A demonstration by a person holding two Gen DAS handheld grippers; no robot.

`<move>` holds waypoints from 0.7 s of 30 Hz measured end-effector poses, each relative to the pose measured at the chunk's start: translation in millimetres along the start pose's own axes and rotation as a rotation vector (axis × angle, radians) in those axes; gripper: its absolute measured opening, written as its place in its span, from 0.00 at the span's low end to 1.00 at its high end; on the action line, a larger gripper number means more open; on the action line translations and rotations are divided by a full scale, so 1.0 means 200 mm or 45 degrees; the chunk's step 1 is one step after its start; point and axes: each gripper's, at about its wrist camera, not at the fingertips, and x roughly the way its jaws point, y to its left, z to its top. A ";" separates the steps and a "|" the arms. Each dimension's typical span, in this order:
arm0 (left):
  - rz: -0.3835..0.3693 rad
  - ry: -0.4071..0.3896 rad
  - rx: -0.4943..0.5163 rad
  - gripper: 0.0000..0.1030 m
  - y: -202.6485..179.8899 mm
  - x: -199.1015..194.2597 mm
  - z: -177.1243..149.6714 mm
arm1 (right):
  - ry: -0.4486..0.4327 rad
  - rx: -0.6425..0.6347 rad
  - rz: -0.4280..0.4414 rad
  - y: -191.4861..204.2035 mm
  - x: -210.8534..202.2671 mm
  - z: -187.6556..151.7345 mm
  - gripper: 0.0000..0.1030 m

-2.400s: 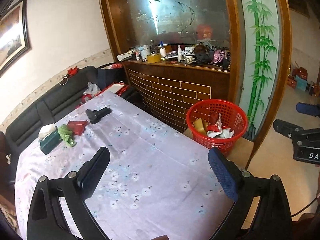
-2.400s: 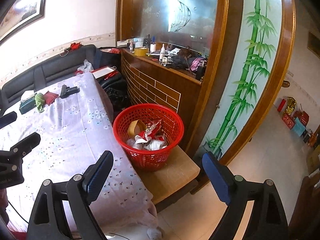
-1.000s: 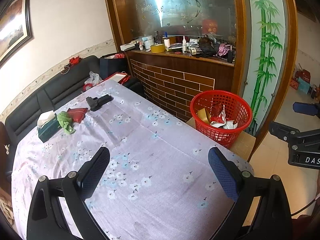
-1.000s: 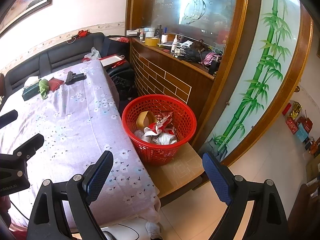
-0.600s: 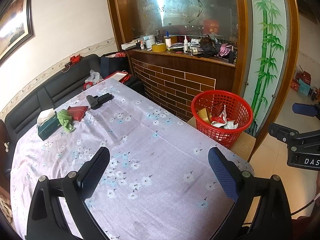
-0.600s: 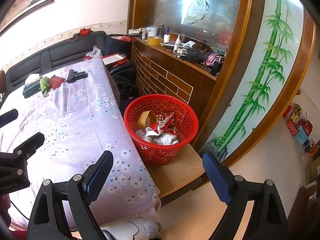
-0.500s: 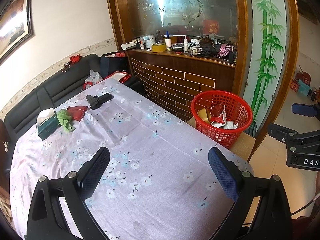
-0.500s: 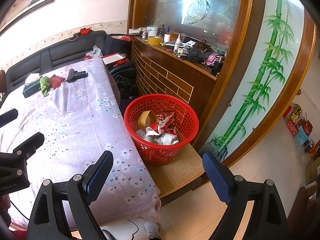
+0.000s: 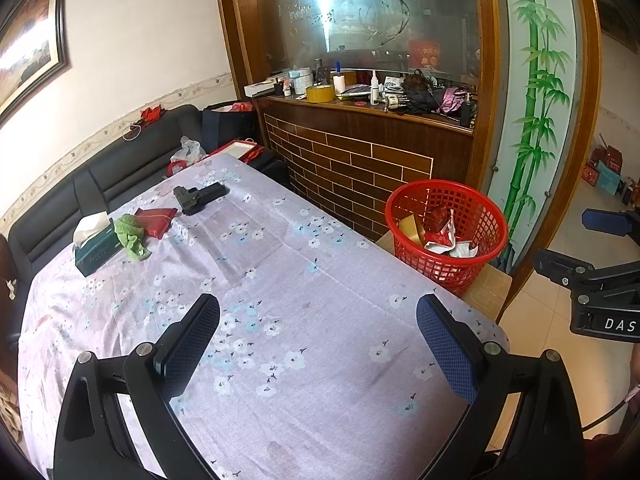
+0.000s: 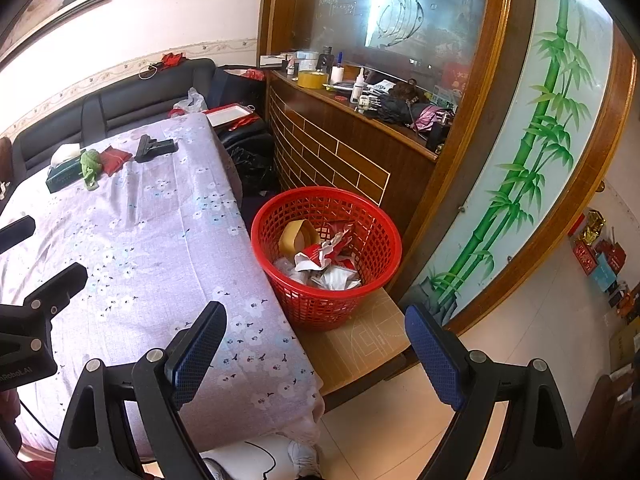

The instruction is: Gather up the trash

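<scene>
Right wrist view: right tongs gape wide, empty; red basket of trash just beyond; left tongs likewise.

Left gripper tilted downward, fingers spread wide, nothing between them, right gripper likewise tilted downward, blue-padded fingers wide apart and empty, the two grippers side by side, well apart.

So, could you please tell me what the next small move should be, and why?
Probably reach the left claw, open and empty, toward the crumpled green scrap beside the tissue box at the table's far end; the red basket already holds wrappers, and that scrap looks like leftover trash.
</scene>
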 end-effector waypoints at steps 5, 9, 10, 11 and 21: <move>-0.032 0.105 -0.123 0.95 0.12 0.08 -0.07 | 0.039 -0.003 0.025 0.02 0.06 0.01 0.91; 0.003 0.226 -0.310 0.95 0.35 0.15 -0.22 | 0.127 -0.040 0.073 0.11 0.17 -0.01 0.92; 0.043 0.248 -0.360 0.95 0.43 0.15 -0.27 | 0.143 -0.053 0.087 0.14 0.20 -0.02 0.92; 0.095 0.274 -0.409 0.95 0.51 0.15 -0.34 | 0.165 -0.073 0.108 0.19 0.23 -0.03 0.92; 0.454 0.449 -0.691 0.95 1.08 0.08 -0.92 | 0.305 -0.375 0.377 0.93 0.50 -0.09 0.92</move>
